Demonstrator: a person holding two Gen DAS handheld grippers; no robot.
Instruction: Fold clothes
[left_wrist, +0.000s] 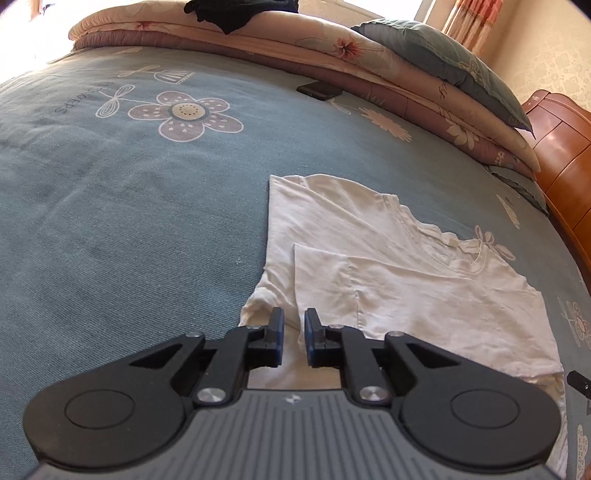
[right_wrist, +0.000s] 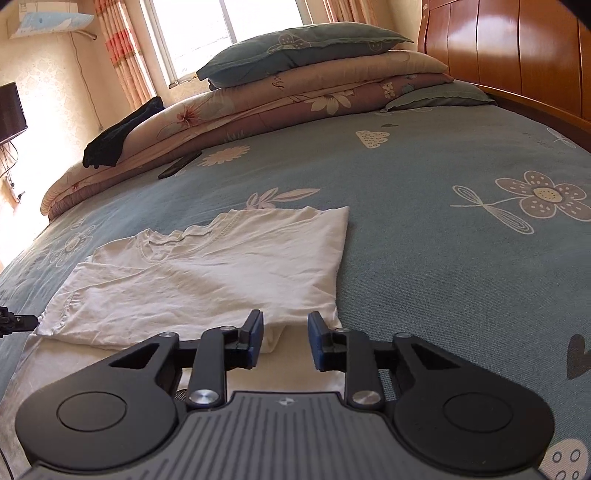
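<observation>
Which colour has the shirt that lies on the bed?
The shirt is plain white; the right wrist view shows it best.

A blue-grey bedsheet (right_wrist: 424, 229) printed with flowers covers the bed, with a wooden headboard (right_wrist: 509, 48) at its end. Folded floral quilts (right_wrist: 258, 110) lie stacked along the far side, a teal pillow (right_wrist: 295, 44) on top, a dark garment (right_wrist: 118, 136) draped over one end and a black phone (left_wrist: 319, 90) on the sheet just beside them. Behind are a window (right_wrist: 221, 29), striped curtains (right_wrist: 122, 48), a wall air conditioner (right_wrist: 51, 22) and a dark screen (right_wrist: 11, 110).

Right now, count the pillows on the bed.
2: one blue-green pillow on top of the folded quilts, another flat beside the wooden headboard. More may be hidden.
</observation>
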